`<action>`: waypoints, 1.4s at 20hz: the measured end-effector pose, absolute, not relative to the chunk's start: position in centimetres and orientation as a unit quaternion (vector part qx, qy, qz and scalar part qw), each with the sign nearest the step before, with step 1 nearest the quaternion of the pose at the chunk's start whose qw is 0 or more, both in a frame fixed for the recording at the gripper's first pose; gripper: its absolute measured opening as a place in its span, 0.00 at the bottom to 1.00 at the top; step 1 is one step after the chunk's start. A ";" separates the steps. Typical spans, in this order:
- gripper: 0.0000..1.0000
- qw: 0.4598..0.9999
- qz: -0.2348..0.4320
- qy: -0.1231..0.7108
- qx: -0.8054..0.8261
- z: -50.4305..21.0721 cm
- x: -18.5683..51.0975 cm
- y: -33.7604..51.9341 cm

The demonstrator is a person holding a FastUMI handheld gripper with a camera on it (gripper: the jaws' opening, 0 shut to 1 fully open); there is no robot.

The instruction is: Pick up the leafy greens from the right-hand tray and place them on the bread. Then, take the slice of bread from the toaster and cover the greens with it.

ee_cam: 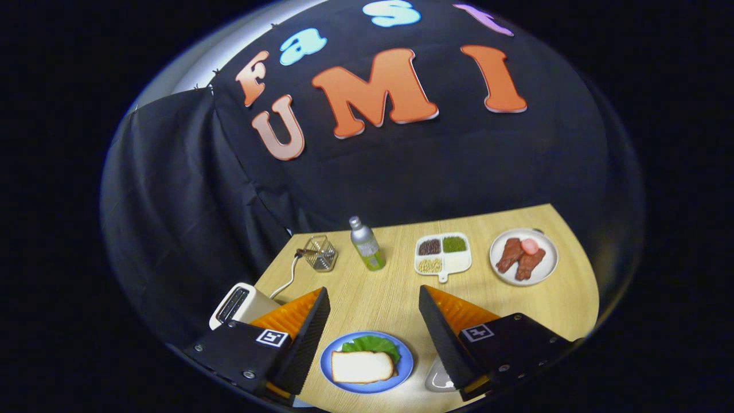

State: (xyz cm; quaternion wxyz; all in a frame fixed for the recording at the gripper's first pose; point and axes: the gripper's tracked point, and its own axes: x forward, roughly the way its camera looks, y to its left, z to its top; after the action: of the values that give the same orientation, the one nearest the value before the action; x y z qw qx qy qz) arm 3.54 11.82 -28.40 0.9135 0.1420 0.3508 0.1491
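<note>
A blue plate [401, 373] lies on the wooden table between and below my fingers. On it a slice of bread [362, 367] rests on top of the leafy greens [373, 345], whose green edge sticks out behind the slice. My gripper [374, 295] hangs open above the plate, with nothing between its fingers. The white toaster [238, 306] stands beside the left finger, its slots dark. A white tray [437, 378] peeks out from under the right finger, mostly hidden.
Beyond the fingers stand a wire basket [321, 253], a green bottle with a silver cap [367, 244], a divided white dish of beans [442, 254] and a round plate of meat pieces [523, 256]. A cord runs from the toaster toward the basket.
</note>
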 end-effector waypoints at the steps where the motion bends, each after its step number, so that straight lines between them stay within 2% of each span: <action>1: 0.94 0.924 0.142 0.331 0.129 -26.2 3.9 11.1; 11: 0.97 0.982 0.101 0.136 0.083 -8.0 4.7 7.1; 19: 0.98 0.998 0.045 0.032 0.020 -0.9 5.2 5.2; 28: 0.99 1.000 0.002 -0.019 -0.010 3.0 4.0 3.8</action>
State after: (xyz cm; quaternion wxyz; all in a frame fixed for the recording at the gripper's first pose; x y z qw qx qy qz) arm 4.03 3.80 2.96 0.9998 -0.0098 -0.0185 0.0018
